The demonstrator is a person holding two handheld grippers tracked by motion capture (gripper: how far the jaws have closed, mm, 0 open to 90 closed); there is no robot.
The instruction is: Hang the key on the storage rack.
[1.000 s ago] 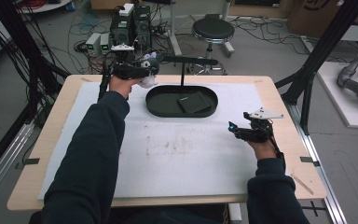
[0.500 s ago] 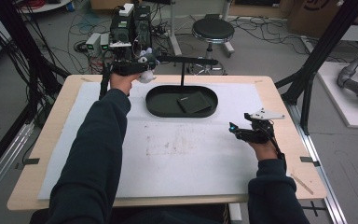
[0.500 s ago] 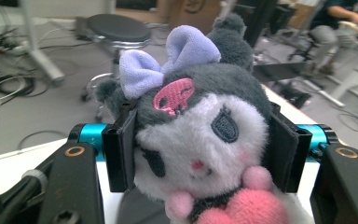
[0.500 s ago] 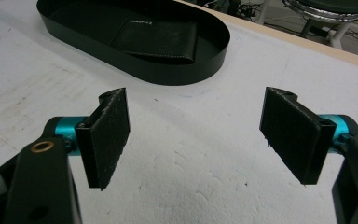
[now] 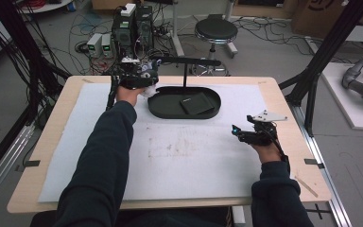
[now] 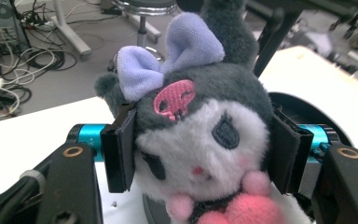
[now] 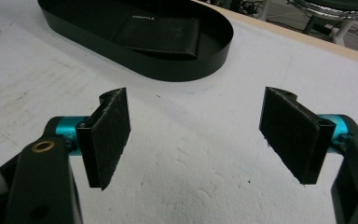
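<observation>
A plush toy (image 6: 200,135) with a grey-and-white face, a lilac bow and a pink skull mark is squeezed between the two black pads of my left gripper (image 6: 203,149). In the high view that left gripper (image 5: 144,80) hangs over the left end of the black oval tray (image 5: 168,109), the white plush (image 5: 147,90) just below it. A black wallet (image 5: 195,103) lies in the tray (image 7: 214,51), and the right gripper view has the wallet (image 7: 161,32) ahead. My right gripper (image 7: 196,135) stands open above the white mat; in the high view the right gripper (image 5: 238,133) sits right of centre.
A black T-shaped stand (image 5: 185,64) rises behind the tray. The white mat (image 5: 179,146) covers most of the wooden table (image 5: 293,123). Beyond the far edge are a stool (image 5: 215,30), electronics boxes (image 5: 132,21) and cables on the floor.
The left gripper with the plush has shifted slightly right, toward the tray's left end. The right gripper has stayed still.
</observation>
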